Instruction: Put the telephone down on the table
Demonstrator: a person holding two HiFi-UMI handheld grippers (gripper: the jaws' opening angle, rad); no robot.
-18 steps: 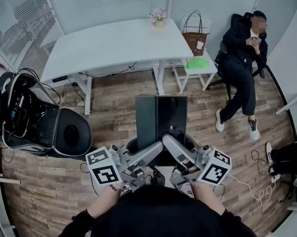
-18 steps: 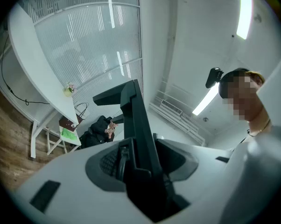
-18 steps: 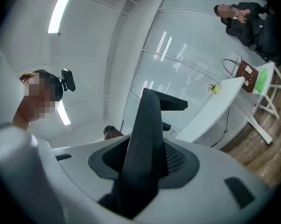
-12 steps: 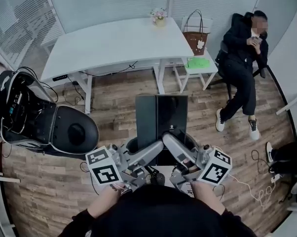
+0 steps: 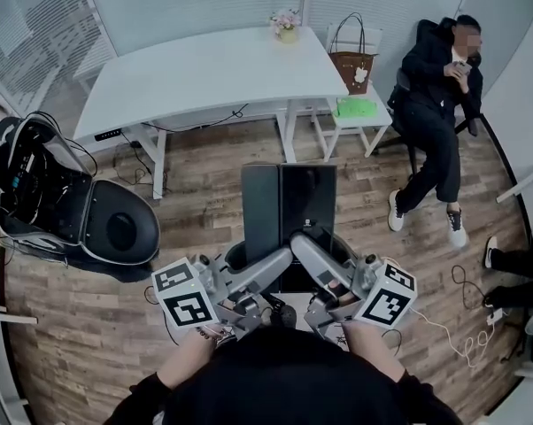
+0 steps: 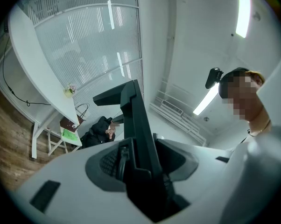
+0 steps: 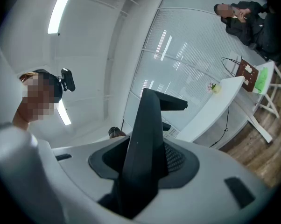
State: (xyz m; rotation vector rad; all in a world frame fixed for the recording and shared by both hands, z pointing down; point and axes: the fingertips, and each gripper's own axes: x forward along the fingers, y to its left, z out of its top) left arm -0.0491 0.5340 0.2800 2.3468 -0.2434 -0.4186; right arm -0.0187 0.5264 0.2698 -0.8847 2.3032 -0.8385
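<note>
The telephone is a flat black slab, held up over the wooden floor in front of me. My left gripper grips its lower edge from the left and my right gripper from the right. In the left gripper view the telephone stands edge-on between the grey jaws, with the dark pads against it. The right gripper view shows the telephone clamped the same way. The white table stands further off, beyond the telephone.
A flower pot sits at the table's far edge. A brown bag and a white stool with a green sheet stand to its right. A person sits at the far right. A black chair with cables is at the left.
Both grippers and the telephone have kept their place. The black chair at the left has swung a little, and the seated person's feet have shifted slightly.
</note>
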